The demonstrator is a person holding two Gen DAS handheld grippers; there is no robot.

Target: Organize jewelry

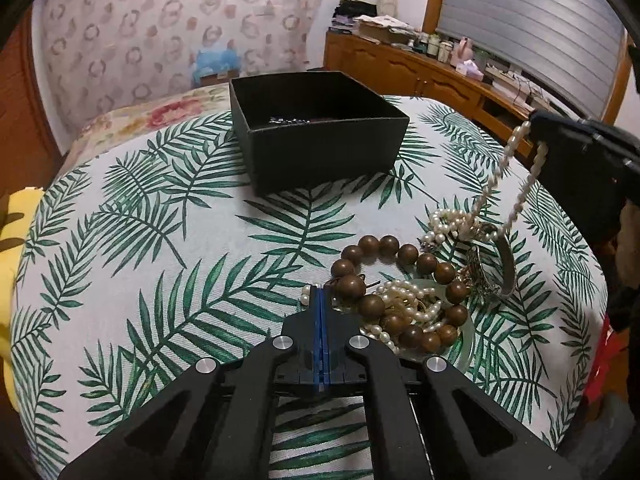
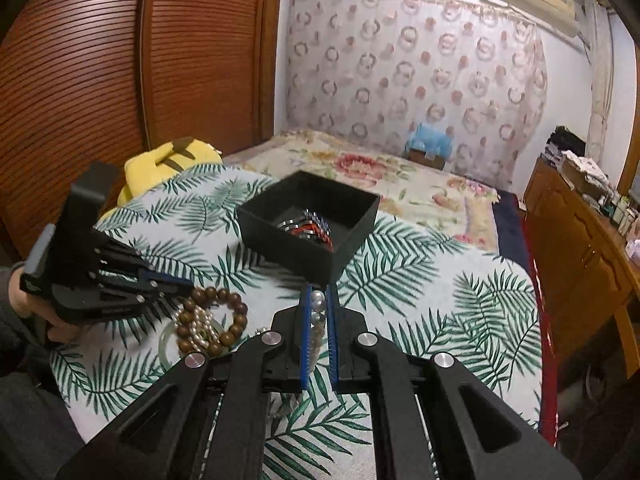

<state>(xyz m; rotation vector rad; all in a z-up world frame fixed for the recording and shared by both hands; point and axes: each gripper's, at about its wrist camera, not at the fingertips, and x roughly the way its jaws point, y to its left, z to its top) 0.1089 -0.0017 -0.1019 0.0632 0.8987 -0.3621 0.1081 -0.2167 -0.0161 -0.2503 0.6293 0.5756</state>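
Observation:
My right gripper is shut on a pearl necklace, with pearls showing between its blue pads. In the left wrist view that gripper is raised at the right, and the pearl necklace hangs from it in two strands down to a jewelry pile. The pile holds a wooden bead bracelet, more pearls, a silver bangle and a pale green bangle. My left gripper is shut, its tips at the wooden bracelet's left edge; whether it pinches anything does not show. An open black box stands behind.
The black box holds several bangles. The leaf-print tablecloth drops off at rounded edges. A yellow plush lies at the far left, a floral bed is behind, and a wooden cabinet is at right. A hand holds the left gripper.

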